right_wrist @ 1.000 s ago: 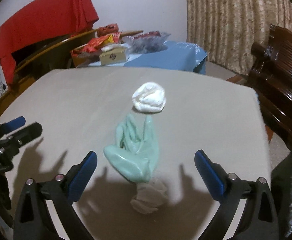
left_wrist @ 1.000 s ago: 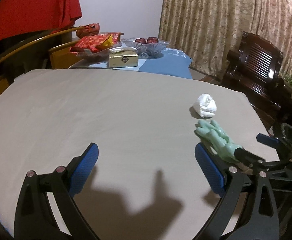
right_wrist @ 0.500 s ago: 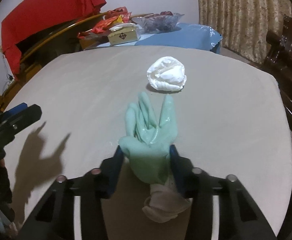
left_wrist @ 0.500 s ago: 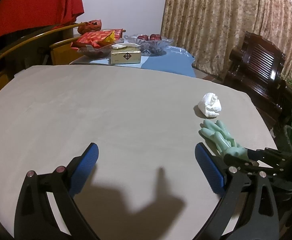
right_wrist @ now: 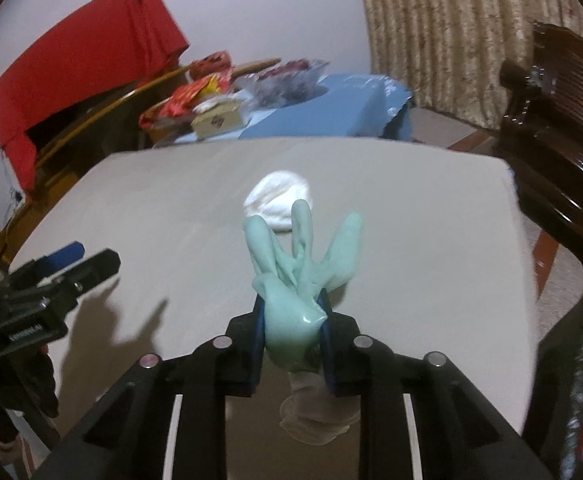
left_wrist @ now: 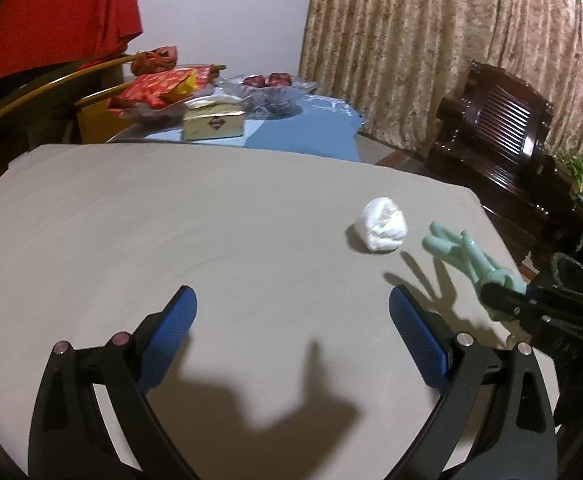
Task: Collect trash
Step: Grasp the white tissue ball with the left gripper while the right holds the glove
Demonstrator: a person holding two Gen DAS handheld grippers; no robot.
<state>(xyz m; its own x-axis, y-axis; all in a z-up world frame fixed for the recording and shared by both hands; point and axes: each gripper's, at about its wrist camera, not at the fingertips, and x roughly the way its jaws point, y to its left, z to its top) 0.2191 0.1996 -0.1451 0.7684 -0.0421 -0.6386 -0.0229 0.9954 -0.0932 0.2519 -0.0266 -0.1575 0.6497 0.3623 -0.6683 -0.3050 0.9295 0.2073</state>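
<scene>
My right gripper [right_wrist: 291, 324] is shut on a pale green rubber glove [right_wrist: 303, 256] and holds it lifted off the beige table [right_wrist: 431, 240], its fingers sticking up. The glove also shows in the left wrist view [left_wrist: 465, 258] at the right, held by the right gripper [left_wrist: 503, 300]. A crumpled white paper ball [right_wrist: 279, 198] lies on the table just beyond the glove; it also shows in the left wrist view [left_wrist: 383, 228]. My left gripper [left_wrist: 291, 340] is open and empty above the table's near middle.
A side table with a blue cloth [left_wrist: 303, 136], a gold box [left_wrist: 213, 124], red snack packs [left_wrist: 159, 86] and a fruit bowl stands behind. A dark wooden chair [left_wrist: 495, 128] is at the right. A black bin rim [left_wrist: 575, 272] sits past the table's right edge.
My right gripper closed on the green glove and lifted it off the table. The left gripper stayed open and shifted only slightly.
</scene>
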